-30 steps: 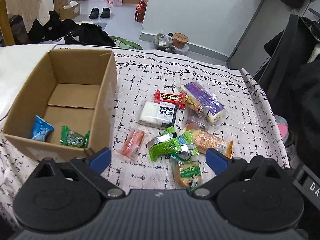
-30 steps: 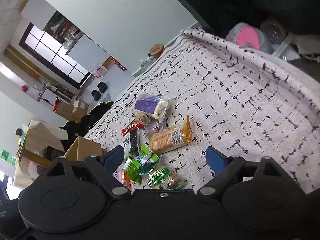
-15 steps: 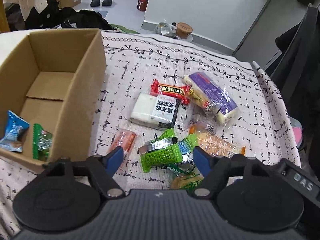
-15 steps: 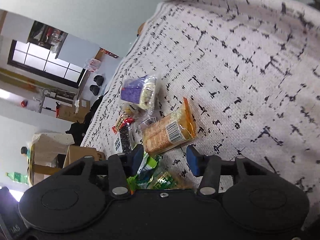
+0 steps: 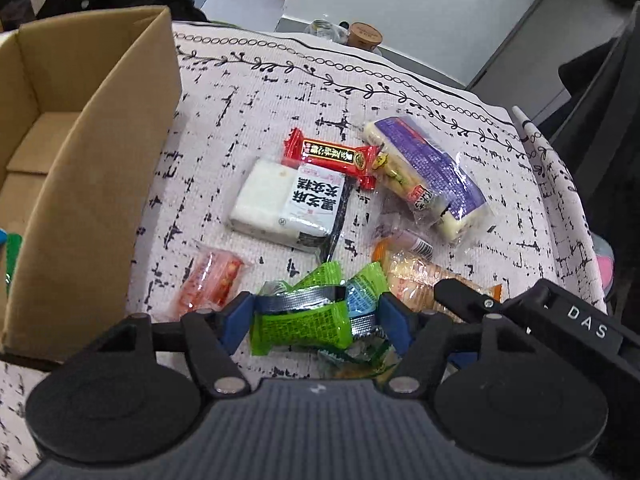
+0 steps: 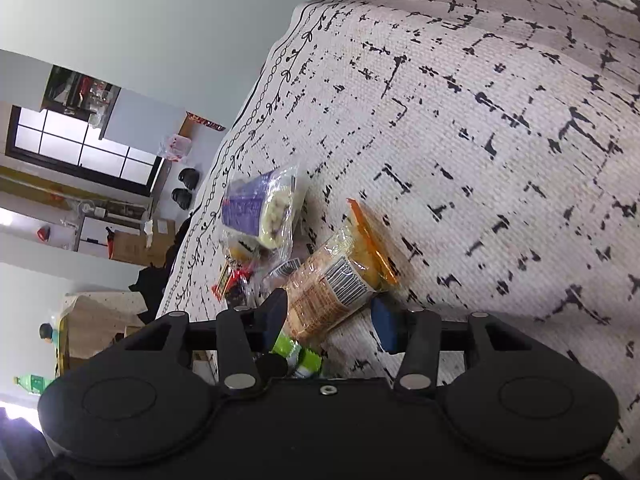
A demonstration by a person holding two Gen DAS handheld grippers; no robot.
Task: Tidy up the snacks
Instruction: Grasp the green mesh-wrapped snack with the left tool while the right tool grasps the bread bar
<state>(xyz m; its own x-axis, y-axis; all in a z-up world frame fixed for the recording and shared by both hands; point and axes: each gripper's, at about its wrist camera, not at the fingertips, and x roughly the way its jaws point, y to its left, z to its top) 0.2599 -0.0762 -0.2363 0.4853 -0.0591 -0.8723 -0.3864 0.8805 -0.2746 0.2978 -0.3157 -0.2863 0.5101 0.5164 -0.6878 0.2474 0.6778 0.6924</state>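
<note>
Green snack packet [image 5: 301, 323] between closing left hand-held gripper [image 5: 316, 318] pads, touching.

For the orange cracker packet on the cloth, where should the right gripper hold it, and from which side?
Grip the orange cracker packet across its narrow width near the barcode end, coming from above. It lies flat and long, and the right gripper already straddles that end.
</note>
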